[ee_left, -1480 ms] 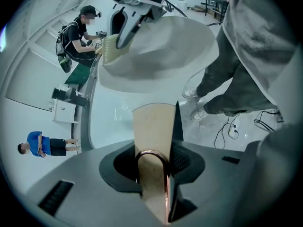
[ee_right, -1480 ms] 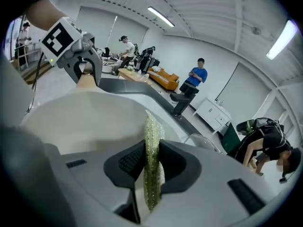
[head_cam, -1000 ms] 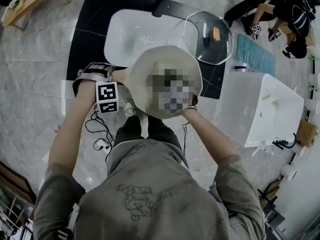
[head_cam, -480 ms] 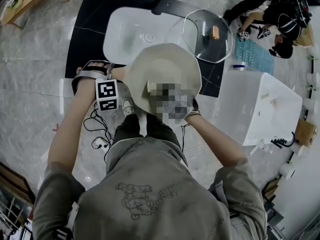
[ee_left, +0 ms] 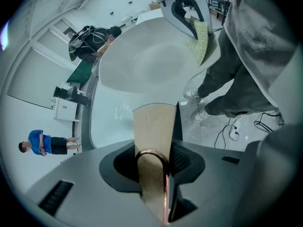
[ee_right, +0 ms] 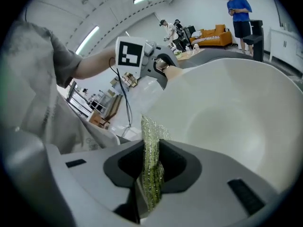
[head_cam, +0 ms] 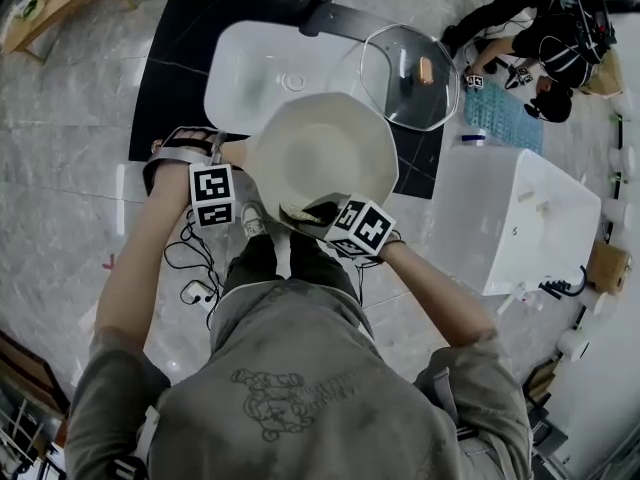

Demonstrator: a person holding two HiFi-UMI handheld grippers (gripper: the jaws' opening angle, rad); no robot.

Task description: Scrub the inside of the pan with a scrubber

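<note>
A cream pan (head_cam: 325,153) hangs tilted over the floor in front of the sink. My left gripper (head_cam: 232,168) is shut on its wooden handle (ee_left: 154,136), which runs up between the jaws to the bowl (ee_left: 142,65). My right gripper (head_cam: 318,211) is at the pan's near rim, shut on a yellow-green scrubber (ee_right: 151,160). In the left gripper view the scrubber (ee_left: 201,41) rests against the rim at the upper right. From the right gripper view the pan's pale inside (ee_right: 236,112) fills the right half, with the left gripper (ee_right: 158,65) beyond it.
Behind the pan is a white sink basin (head_cam: 250,68) set in a black counter, with a glass lid (head_cam: 410,63) lying on it. A white box (head_cam: 520,213) stands to the right. Cables (head_cam: 195,268) lie on the floor. People crouch at the far right (head_cam: 545,38).
My right gripper has come from the middle of the pan toward me to its near rim and has turned, so its marker cube now shows. The pan and left gripper have stayed put.
</note>
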